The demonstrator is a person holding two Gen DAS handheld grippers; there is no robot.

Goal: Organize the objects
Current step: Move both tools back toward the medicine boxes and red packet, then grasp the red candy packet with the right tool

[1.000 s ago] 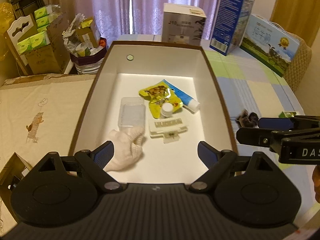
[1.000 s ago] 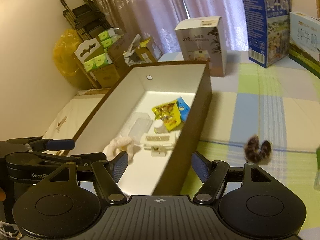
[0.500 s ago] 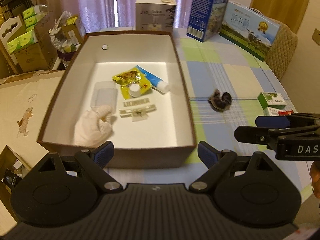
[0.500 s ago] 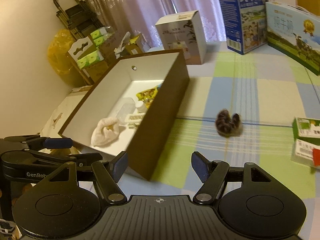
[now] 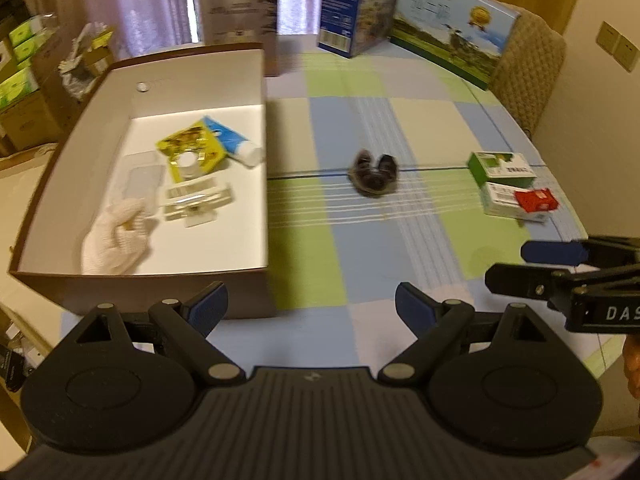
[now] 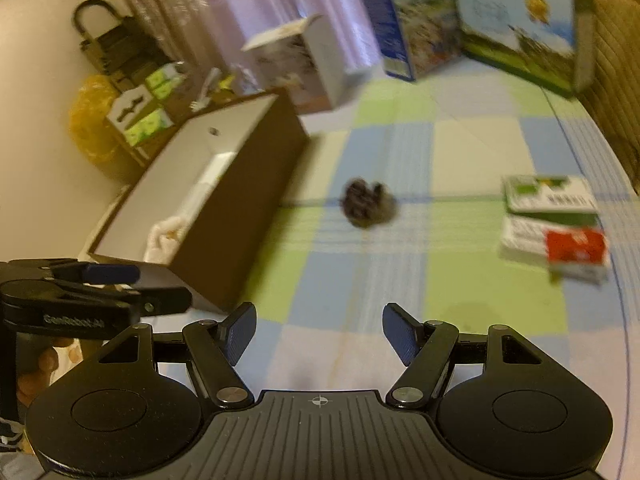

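Hair clip (image 5: 374, 172), dark and furry, lies on the checked tablecloth (image 5: 432, 128), between the brown box (image 5: 152, 284) and two small cartons (image 5: 508, 184). Curtains and larger cartons stand behind. Left gripper (image 5: 310, 306) and right gripper (image 6: 318, 334) hover short of it, jaws apart, empty.

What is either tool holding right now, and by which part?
Nothing is held: the left tool and right tool both stand open and empty above the checked tablecloth.

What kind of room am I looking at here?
Most likely a lived-in room at home: a table with a checked tablecloth, curtains behind it, and stacked cardboard cartons along the wall.
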